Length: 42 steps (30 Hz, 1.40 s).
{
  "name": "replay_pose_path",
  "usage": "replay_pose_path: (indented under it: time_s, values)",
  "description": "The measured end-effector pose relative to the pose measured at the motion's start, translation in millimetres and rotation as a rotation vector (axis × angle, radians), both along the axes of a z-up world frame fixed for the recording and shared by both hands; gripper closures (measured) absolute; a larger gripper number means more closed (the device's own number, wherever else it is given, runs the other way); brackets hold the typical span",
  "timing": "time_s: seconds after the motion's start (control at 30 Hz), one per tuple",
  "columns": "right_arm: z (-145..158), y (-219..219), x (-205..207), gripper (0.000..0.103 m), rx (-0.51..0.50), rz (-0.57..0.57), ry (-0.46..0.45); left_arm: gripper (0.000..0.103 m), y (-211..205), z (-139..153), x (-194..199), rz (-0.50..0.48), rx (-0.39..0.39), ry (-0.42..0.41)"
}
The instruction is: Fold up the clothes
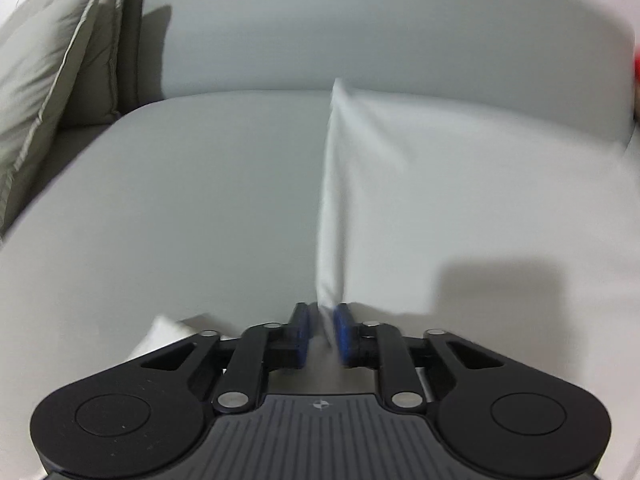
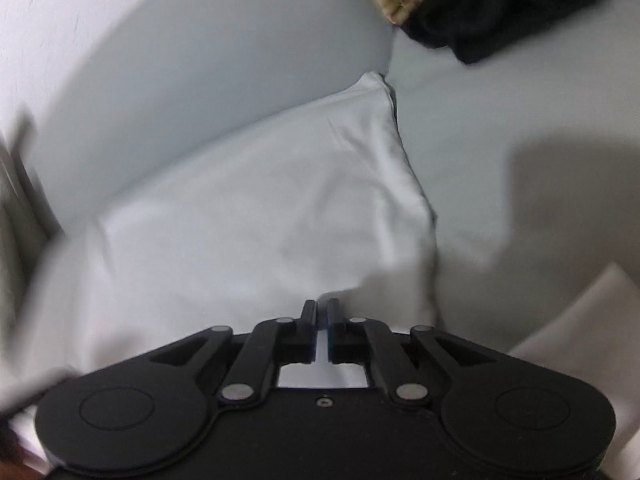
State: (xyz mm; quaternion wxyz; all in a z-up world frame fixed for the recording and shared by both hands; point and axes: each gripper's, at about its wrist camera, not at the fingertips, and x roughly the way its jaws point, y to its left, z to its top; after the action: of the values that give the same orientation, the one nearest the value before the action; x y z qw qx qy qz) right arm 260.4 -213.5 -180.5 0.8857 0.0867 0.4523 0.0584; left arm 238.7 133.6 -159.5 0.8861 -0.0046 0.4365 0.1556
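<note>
Left hand-held gripper [image 1: 323,334]: jaws standing slightly apart, with a raised edge of the white garment [image 1: 440,184] running between the blue pads [image 1: 345,332]; whether they are gripping is unclear.
Right hand-held gripper [image 2: 322,330]: jaws nearly together, pinching the garment's near edge.
Garment's lie: stretching forward from both grippers across the sofa seat [image 1: 180,200], long axis pointing towards the backrest [image 1: 360,32].
Open room: bare seat lying left; a cushion [image 1: 48,80] at the far left, dark clothes [image 2: 508,4] at the far right.
</note>
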Motion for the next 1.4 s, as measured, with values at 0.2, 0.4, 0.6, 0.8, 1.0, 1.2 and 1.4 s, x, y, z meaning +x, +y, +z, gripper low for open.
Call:
replay_pose_path:
  time_s: [0.2, 0.4, 0.6, 0.8, 1.0, 1.2, 1.4]
  values:
    - [10.7, -15.8, -9.7, 0.103, -0.147, -0.146, -0.025, 0.083, 12.0, 2.8, -9.6, 0.121, 0.171, 0.035]
    - [39.7, -18.8, -34.7, 0.084, 0.035, -0.139, -0.043, 0.083, 12.9, 34.5, -39.5, 0.068, -0.046, -0.11]
    - [6.7, -17.1, -32.8, 0.086, 0.202, -0.021, 0.055, 0.077, -5.1, 12.0, -29.7, -0.018, -0.03, 0.022]
    - [25.6, -35.7, -63.1, 0.099, -0.025, -0.108, 0.058, 0.084, -6.2, 27.5, -55.8, 0.061, 0.182, 0.134]
    - [107.5, -47.2, -138.5, 0.084, 0.034, -0.012, -0.072, 0.081, -8.2, 95.5, -139.7, -0.014, -0.013, -0.073]
    - [149.9, -42.8, -204.7, 0.066, 0.087, 0.096, -0.108, 0.069, -35.9, 132.4, -191.7, -0.19, -0.12, -0.155]
    - [126.2, -40.1, -226.7, 0.066, 0.137, 0.096, -0.074, 0.067, -64.1, 112.6, -209.4, -0.256, -0.142, -0.099]
